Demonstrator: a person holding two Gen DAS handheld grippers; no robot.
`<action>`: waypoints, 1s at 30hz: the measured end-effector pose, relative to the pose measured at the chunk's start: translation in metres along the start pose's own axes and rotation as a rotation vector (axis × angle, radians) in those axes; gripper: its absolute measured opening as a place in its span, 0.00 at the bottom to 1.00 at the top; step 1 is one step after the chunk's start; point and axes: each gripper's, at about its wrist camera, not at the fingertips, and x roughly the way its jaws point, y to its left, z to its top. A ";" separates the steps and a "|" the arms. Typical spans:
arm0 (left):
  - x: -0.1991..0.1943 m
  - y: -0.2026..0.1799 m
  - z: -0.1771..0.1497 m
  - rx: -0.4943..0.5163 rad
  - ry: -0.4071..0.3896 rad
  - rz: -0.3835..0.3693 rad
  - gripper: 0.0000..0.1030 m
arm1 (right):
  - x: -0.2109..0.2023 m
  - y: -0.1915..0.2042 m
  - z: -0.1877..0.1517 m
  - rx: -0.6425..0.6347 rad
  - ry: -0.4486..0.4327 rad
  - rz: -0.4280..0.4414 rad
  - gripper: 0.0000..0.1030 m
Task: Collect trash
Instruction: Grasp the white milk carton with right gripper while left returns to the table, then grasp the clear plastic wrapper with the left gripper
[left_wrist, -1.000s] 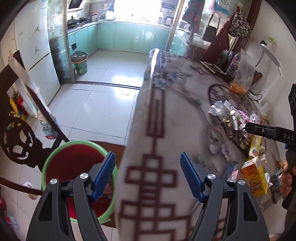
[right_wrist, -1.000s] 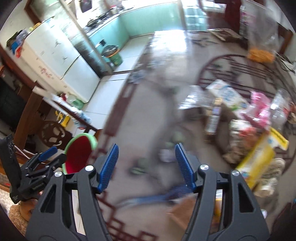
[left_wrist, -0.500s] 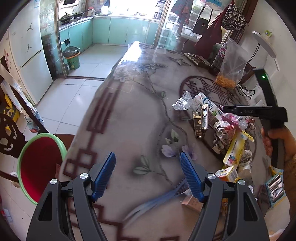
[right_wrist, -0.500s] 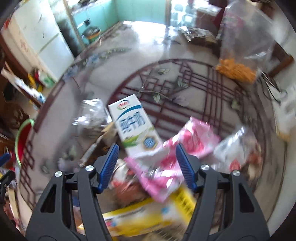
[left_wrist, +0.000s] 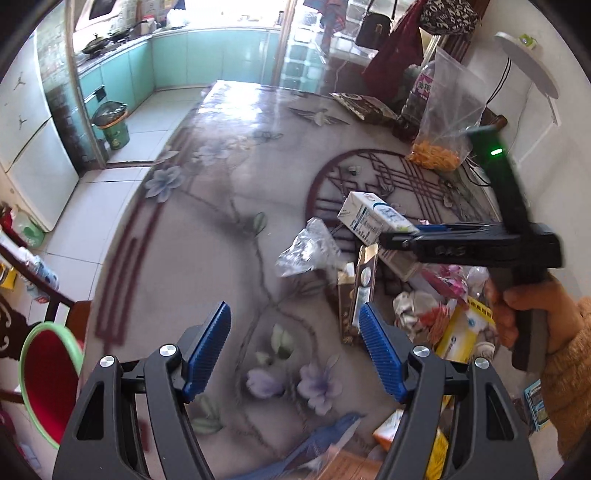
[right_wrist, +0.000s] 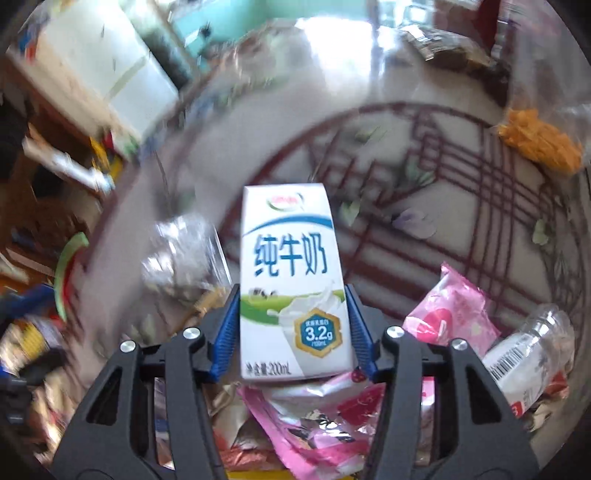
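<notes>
Between my right gripper (right_wrist: 291, 328) fingers: one milk carton (right_wrist: 291, 288), clamped by its lower end. Left gripper (left_wrist: 295, 341): fingers open, empty. Risk: carton pivots loose, grip being low.

The left side of the flowery grey table (left_wrist: 207, 236) lies bare. On the right, a crinkly clear wrapper (left_wrist: 308, 247), a tall brown box (left_wrist: 356, 291) and a heap of pink and yellow packets (left_wrist: 450, 314) block the way.

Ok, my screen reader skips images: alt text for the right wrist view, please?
The right gripper clamps a white milk carton between its blue fingers, above pink wrappers and a plastic bottle on the patterned table.
</notes>
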 end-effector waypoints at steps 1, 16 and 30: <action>0.007 -0.004 0.007 0.004 0.005 -0.004 0.66 | -0.011 -0.008 0.001 0.048 -0.038 0.016 0.50; 0.097 -0.020 0.058 -0.020 0.137 -0.111 0.20 | -0.054 -0.054 -0.027 0.321 -0.167 0.136 0.50; 0.037 0.000 0.047 -0.041 0.018 -0.108 0.08 | -0.079 -0.026 -0.027 0.285 -0.246 0.127 0.50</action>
